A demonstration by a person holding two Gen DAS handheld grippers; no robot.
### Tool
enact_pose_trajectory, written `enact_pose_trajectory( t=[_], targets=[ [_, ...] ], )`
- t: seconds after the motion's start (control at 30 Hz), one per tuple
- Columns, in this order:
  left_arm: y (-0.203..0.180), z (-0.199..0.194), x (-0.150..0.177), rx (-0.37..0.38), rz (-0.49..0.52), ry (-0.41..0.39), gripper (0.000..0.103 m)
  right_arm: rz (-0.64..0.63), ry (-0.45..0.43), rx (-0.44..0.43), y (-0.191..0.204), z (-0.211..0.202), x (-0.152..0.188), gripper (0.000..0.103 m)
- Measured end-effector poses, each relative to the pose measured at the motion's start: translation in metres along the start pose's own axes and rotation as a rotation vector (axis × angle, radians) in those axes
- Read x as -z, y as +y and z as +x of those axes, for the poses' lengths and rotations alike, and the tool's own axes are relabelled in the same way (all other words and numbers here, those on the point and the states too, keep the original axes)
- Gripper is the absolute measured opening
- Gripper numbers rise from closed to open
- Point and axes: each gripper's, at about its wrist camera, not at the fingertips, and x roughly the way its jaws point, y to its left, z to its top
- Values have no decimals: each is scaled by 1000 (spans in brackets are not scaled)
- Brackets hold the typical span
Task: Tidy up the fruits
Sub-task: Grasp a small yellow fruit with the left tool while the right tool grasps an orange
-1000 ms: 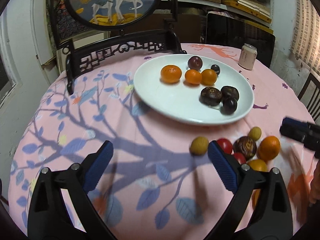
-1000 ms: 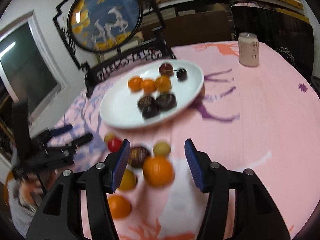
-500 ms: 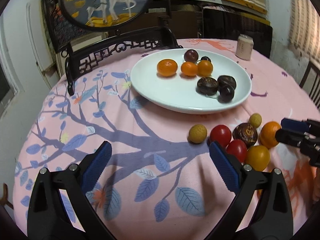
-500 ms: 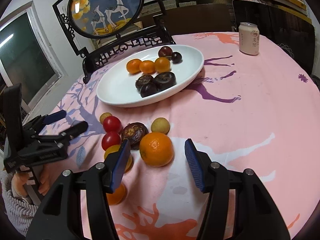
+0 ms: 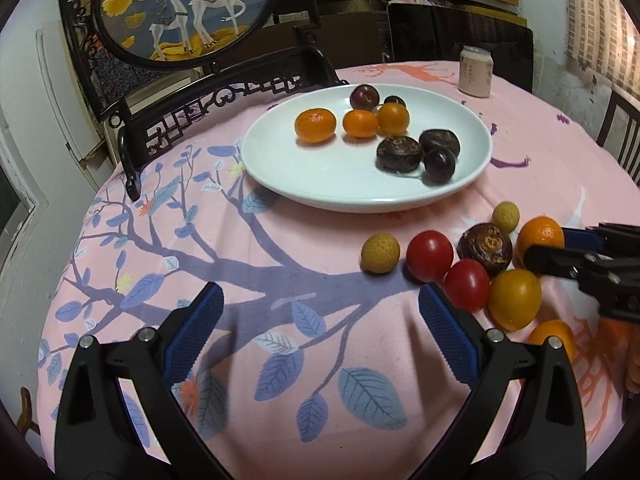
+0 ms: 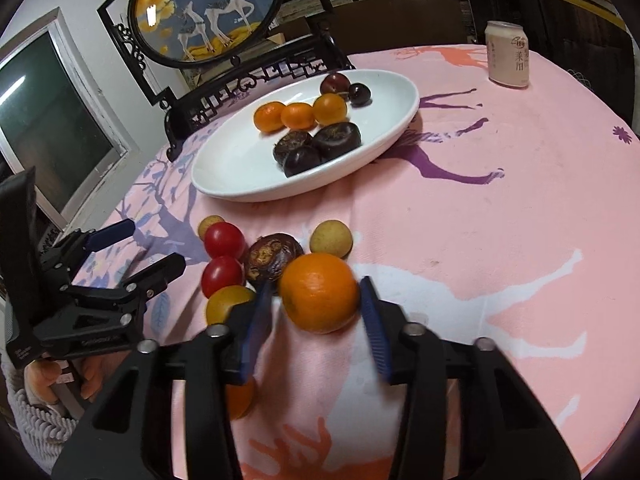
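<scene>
The right gripper (image 6: 316, 316) had its two blue-padded fingers set on either side of the big orange (image 6: 319, 292). The jaws stood narrowed around it, each pad just beside the peel, but whether they pressed the fruit could not be told; the orange sat on the pink tablecloth (image 6: 500, 240). The left gripper (image 5: 316, 332) hung low over the cloth with its jaws spread wide and nothing between them, its right pad just beside a red tomato (image 5: 467, 285).

The orange was round and showed no clear long axis. It lay at the near-right end of a loose cluster on the cloth: a dark brown wrinkled fruit (image 6: 273, 258) touching it on the left, a pale yellow longan (image 6: 331, 239) just beyond it, a second tomato (image 6: 224, 239) farther left, and a yellow-orange fruit (image 6: 229, 304) partly behind the right gripper's left finger. Another small orange fruit (image 6: 240, 398) lay under that finger, mostly hidden. A second longan (image 5: 380, 253) lay alone at the left end of the cluster.

The white plate (image 6: 240, 188) sat beyond the cluster, well apart from the orange, holding three small orange fruits and five dark ones; its near-left half was bare. To the right of the orange the cloth lay open as far as the table edge, with a can (image 6: 507, 54) standing far back. A carved screen stand (image 5: 208, 96) stood behind the plate.
</scene>
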Motion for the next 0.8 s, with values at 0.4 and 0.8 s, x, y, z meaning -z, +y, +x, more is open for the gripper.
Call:
enact_pose_trajectory(
  t=[0.4, 0.8],
  targets=[
    [-7, 14, -2, -53, 54, 11, 100, 94, -29, -4, -20, -13, -8, 39],
    [-1, 31, -23, 84, 20, -2, 72, 104, -17, -2, -22, -12, -7, 39]
  ],
)
